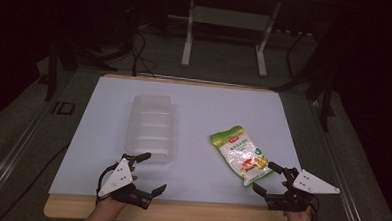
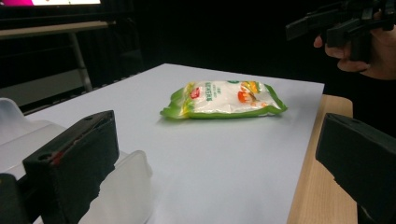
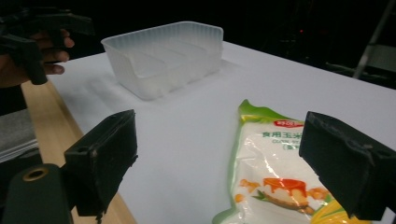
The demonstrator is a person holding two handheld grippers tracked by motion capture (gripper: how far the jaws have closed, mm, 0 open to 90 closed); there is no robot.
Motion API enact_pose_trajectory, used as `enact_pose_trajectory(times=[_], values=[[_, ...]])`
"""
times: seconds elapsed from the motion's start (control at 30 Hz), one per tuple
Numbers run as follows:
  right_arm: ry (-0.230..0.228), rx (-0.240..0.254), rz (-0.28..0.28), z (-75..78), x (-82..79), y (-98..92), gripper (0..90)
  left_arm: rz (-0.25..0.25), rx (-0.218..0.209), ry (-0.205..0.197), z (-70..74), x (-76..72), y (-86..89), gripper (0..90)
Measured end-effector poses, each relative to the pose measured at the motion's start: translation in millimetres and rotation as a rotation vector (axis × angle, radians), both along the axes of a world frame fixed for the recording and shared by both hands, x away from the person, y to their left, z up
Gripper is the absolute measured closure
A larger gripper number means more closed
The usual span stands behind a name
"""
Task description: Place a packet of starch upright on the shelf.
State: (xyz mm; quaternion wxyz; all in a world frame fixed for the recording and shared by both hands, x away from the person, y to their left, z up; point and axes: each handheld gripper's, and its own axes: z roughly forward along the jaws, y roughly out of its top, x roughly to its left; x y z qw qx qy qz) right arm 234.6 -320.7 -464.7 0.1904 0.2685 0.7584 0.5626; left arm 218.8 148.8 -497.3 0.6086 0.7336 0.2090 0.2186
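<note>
— Nearest items?
— Left tongs point(image 1: 147, 173) and right tongs point(image 1: 268, 178), both spread, empty, at desk point(image 1: 179, 212) near edge.
— Stock?
— Green-edged snack pouch point(image 1: 241, 153), Chinese print unreadable, near right; clear tray point(image 1: 151, 127) left.

From my remote station I see a wooden table point(image 1: 69, 207) under a white sheet point(image 1: 108, 136), lit from above while the room beyond stays dark. At twelve o'clock stands a white metal frame point(image 1: 188, 40) on grey floor point(image 1: 221, 66). Black cables point(image 1: 141, 53) trail at eleven o'clock; a grey rail point(image 1: 12, 152) runs at nine.
</note>
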Motion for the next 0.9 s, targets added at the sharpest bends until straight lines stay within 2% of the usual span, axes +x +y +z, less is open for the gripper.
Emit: enact_pose_trajectory(times=[0.33,0.53,0.6,0.63,0.77,0.8,0.9], values=[[0.028,0.0,0.042,1.6,0.0,4.2,11.0,-0.014,0.018,-0.01,1.1,-1.8,-2.8,0.0],[0.03,-0.034,0.049,4.8,-2.2,12.6,11.0,-0.014,-0.011,-0.016,3.6,-3.1,-1.5,0.0],[0.031,-0.038,0.053,5.2,-2.9,14.3,11.0,-0.013,-0.021,-0.008,4.2,-3.0,-0.7,0.0],[0.024,-0.045,0.057,6.3,-4.4,16.9,11.0,-0.01,-0.025,0.014,5.3,-2.8,-0.5,0.0],[0.017,-0.043,0.068,9.4,-5.2,18.5,11.0,-0.017,-0.04,0.032,6.4,-2.9,-0.3,0.0],[-0.004,-0.04,0.076,17.9,-6.1,20.0,11.0,-0.019,-0.033,0.049,7.6,-2.6,-1.2,0.0],[-0.021,-0.029,0.096,28.5,-6.3,20.7,11.0,-0.012,-0.036,0.054,9.2,-3.3,-1.9,0.0]])
